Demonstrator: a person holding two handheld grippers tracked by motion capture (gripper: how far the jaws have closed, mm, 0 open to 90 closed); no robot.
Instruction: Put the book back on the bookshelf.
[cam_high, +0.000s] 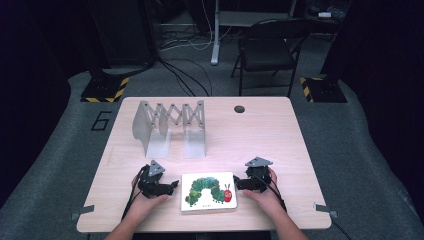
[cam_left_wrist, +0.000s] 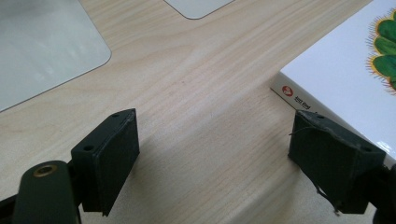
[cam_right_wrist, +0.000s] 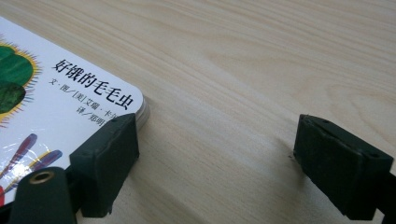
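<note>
Here hands (cam_high: 145, 202) low, claws (cam_high: 174, 186) flanking book (cam_high: 208, 191).

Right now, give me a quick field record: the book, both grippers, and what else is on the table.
book: white caterpillar picture book, lying flat, cover up, near the table's front edge
left gripper: just left of the book, fingers open, nothing between them
left fingers: one against the book's edge, the other over bare wood
right gripper: just right of the book, fingers open, nothing gripped
right fingers: one at the book's rounded corner; actual contact hard to tell
rack: grey expanding metal rack, behind the book, apart from it
table: light wood
</note>
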